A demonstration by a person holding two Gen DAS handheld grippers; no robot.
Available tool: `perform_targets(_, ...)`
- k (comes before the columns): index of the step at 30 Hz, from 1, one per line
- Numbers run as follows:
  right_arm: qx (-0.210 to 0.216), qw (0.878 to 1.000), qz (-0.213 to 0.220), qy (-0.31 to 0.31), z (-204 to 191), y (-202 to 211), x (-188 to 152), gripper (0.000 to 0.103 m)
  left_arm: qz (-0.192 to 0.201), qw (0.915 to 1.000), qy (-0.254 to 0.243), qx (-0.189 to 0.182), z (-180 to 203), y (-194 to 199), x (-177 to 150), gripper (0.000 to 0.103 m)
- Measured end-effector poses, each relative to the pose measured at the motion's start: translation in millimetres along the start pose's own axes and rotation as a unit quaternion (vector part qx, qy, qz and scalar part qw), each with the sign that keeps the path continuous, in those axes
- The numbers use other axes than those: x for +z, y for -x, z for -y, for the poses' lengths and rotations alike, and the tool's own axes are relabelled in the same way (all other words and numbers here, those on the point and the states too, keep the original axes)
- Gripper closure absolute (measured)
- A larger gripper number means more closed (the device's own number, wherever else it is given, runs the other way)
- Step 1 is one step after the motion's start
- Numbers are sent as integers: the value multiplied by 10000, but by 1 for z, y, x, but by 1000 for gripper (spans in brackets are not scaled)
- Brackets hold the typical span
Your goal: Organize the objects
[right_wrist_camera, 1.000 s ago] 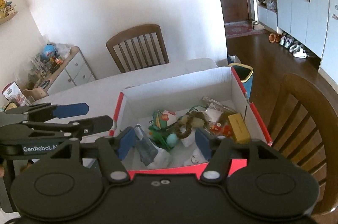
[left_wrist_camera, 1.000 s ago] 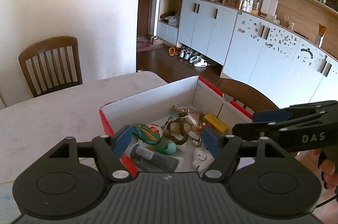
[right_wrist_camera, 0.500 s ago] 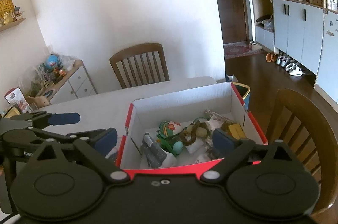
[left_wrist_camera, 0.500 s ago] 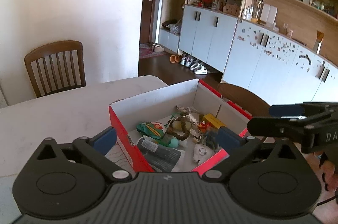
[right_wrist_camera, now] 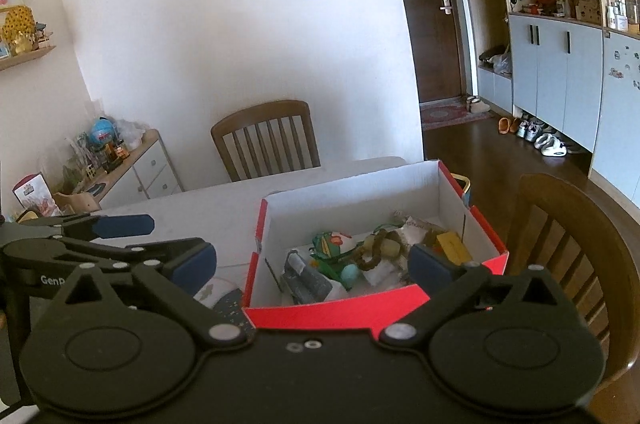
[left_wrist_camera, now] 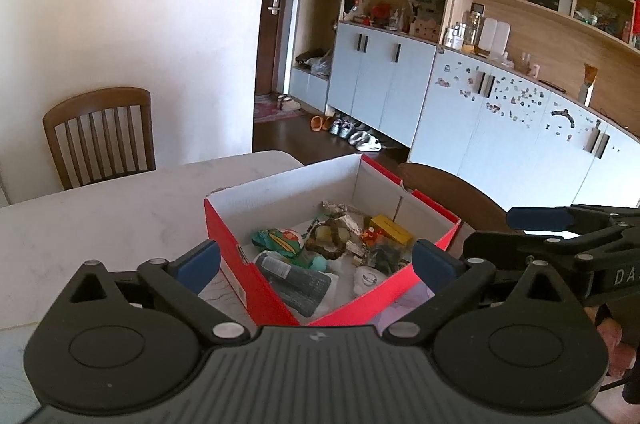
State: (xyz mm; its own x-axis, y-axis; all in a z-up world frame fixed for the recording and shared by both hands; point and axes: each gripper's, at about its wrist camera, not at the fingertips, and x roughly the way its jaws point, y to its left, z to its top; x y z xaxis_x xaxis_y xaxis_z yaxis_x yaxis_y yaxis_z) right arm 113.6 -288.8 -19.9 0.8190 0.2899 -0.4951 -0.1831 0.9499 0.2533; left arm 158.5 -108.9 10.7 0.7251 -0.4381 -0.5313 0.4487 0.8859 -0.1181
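Note:
A red shoebox (left_wrist_camera: 256,276) (right_wrist_camera: 340,312) with a white inside stands on the pale table (left_wrist_camera: 100,224). It holds several things: a green and red pouch (left_wrist_camera: 280,238), a grey tube (left_wrist_camera: 300,284), a brown bead ring (left_wrist_camera: 332,244), a yellow box (left_wrist_camera: 390,230) and a teal egg (right_wrist_camera: 349,274). My left gripper (left_wrist_camera: 316,262) is open, held back from the box's near corner, its pads touching nothing. My right gripper (right_wrist_camera: 314,260) faces the box's near wall; its jaws are opening with nothing held between them. Each gripper shows in the other's view, the right gripper (left_wrist_camera: 520,230) and the left gripper (right_wrist_camera: 160,236).
One wooden chair (left_wrist_camera: 100,135) (right_wrist_camera: 266,139) stands at the table's far side, another (right_wrist_camera: 580,244) close to the box's right. A patterned item (right_wrist_camera: 224,298) lies on the table left of the box. A low sideboard (right_wrist_camera: 132,167) and wall cabinets (left_wrist_camera: 500,127) lie beyond.
Both grippers have opened from half shut to wide. Both have drawn back from the box, which now looks smaller and farther off in each view.

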Motion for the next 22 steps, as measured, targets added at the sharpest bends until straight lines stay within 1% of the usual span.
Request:
perform_targets(8, -74, 9999, -30, -110, -7, 6, -10, 1, -96, 10000, 23, 7, -6, 1, -12, 0)
perform_targets(14, -122, 9998, -53, -177, -11, 9, -15, 1, -137, 9999, 86, -60, -12, 3, -17, 0)
perform_targets(19, -129, 9997, -119, -148, -17, 8, -17, 1, -97, 9999, 110, -23, -16, 7, -19, 0)
perform_targets(22, -132, 9997, -162, -99, -23, 5, -18, 1, -75, 9998, 171, 43, -26, 10, -20, 0)
